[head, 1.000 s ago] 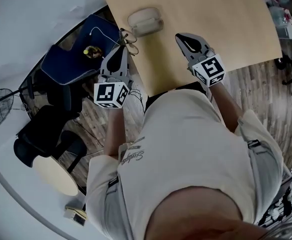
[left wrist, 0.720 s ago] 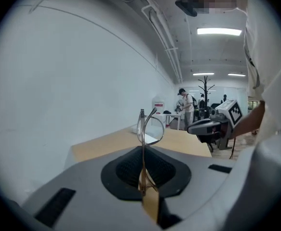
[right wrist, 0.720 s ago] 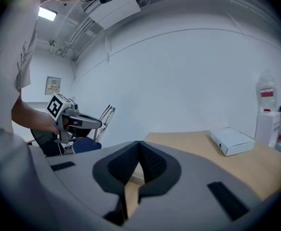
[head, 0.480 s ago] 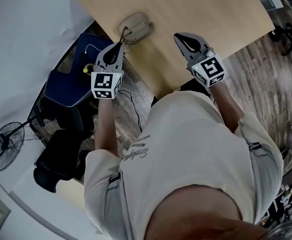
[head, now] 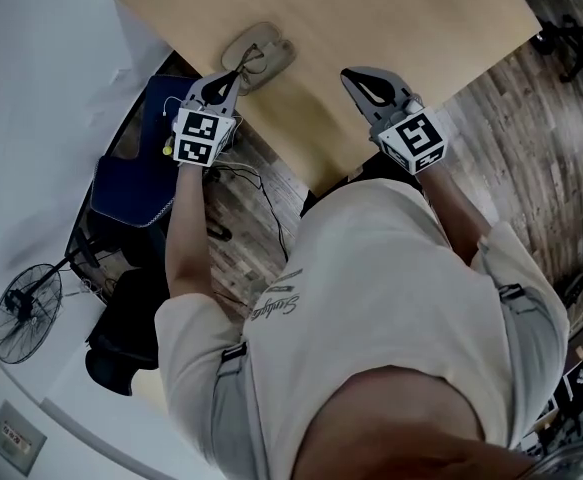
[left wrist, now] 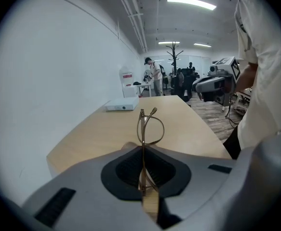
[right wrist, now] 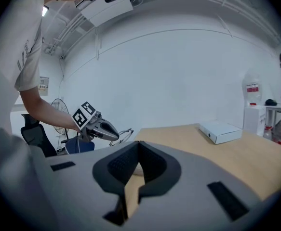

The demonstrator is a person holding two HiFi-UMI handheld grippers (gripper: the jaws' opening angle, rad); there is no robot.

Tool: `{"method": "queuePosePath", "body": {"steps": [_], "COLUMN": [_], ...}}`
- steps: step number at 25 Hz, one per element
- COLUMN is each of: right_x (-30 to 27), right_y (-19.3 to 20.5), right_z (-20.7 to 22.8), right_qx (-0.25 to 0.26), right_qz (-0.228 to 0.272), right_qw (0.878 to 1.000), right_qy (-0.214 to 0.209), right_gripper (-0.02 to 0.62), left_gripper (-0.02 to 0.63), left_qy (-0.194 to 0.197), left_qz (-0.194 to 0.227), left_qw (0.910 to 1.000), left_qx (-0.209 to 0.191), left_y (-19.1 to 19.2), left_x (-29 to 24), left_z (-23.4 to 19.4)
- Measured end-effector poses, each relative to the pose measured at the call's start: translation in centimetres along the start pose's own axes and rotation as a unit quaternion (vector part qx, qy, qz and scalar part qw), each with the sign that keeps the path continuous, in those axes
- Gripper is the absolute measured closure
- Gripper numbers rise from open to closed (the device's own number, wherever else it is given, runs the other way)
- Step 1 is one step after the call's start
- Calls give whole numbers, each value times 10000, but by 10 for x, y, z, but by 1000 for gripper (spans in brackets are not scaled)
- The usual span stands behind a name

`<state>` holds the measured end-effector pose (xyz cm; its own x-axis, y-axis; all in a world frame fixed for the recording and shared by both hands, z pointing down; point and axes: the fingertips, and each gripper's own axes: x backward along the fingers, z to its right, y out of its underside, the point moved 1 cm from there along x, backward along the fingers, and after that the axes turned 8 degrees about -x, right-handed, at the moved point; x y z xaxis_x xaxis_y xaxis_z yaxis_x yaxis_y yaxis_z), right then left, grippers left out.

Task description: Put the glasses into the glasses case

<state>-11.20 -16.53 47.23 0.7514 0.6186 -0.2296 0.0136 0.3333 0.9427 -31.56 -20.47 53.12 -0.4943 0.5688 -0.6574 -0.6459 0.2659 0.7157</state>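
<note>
My left tongs [head: 229, 76] have carried the glasses [head: 252, 59], clamped, over the case [head: 269, 44] at 11 o'clock, partly covering it; right tongs [head: 355, 77] closed, empty.

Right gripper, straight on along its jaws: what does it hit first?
Most likely the case on the table: it shows dead ahead, just past the shut jaws of the right gripper. Depth is unclear, and in the head view the line may pass just beside the case.
</note>
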Motion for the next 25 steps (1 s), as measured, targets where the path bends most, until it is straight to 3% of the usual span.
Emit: {"method": "queuePosePath", "body": {"steps": [13,20,25], "right_x": [-4,-4,-9], "right_y": [23,28,32], "right_z": [21,47,56], "right_qx": [-290,-364,-391], "right_qz": [-114,-187,-231], "right_qw": [9995,9989,9987], "right_qy": [78,220,214], "right_gripper": [600,600,600], "left_gripper": [584,584,584], "left_qy": [548,747,933], "left_qz": [-714,-954,-1088], "left_qw": [9959,9926,9894], "left_qx": [-112,-72,-255], "left_y": [33,48,54], "left_x": [-60,-84,-100], "left_z": [-1,-2,-4]}}
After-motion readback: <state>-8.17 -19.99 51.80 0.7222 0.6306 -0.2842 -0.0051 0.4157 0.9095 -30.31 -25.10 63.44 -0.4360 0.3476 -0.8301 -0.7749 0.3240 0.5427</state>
